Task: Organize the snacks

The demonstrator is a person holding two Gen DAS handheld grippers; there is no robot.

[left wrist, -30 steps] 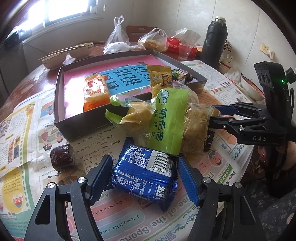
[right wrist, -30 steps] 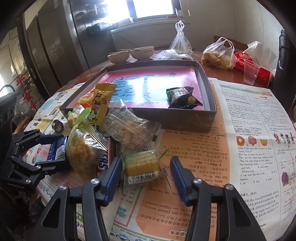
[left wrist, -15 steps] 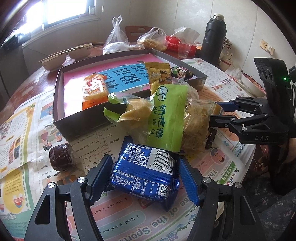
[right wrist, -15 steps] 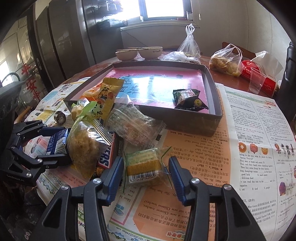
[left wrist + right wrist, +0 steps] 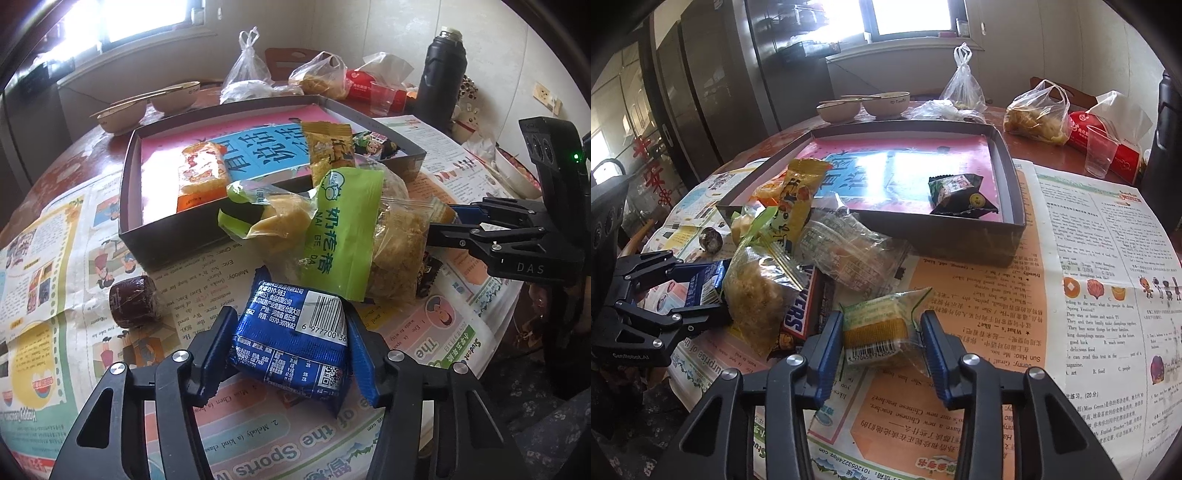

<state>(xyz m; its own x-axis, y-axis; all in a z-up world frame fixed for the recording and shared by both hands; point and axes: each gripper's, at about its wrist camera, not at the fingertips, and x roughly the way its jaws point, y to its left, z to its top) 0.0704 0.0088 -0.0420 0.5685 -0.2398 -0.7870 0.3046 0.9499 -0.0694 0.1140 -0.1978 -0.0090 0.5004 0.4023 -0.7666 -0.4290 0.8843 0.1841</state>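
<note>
My left gripper (image 5: 290,345) is shut on a blue snack packet (image 5: 291,343), squeezing it just above the newspaper. My right gripper (image 5: 882,336) is shut on a small clear packet with a yellow cake and a barcode (image 5: 877,326). A pile of snacks lies between them: a green packet (image 5: 340,229), a clear bag of crumbly snack (image 5: 757,291), a Snickers bar (image 5: 803,310). The dark box with a pink and blue floor (image 5: 1004,236) holds a dark green packet (image 5: 960,194) and an orange packet (image 5: 201,173). A yellow packet (image 5: 798,199) leans over its rim.
A round dark wrapped sweet (image 5: 133,302) lies on the newspaper left of the blue packet. Behind the box stand two bowls (image 5: 864,105), plastic bags (image 5: 1034,114), a clear cup (image 5: 1102,157), a red tissue pack and a black flask (image 5: 441,77).
Both grippers have closed in: the left one now squeezes the blue packet, the right one now presses the yellow cake packet. Both views have shifted slightly towards the pile.
</note>
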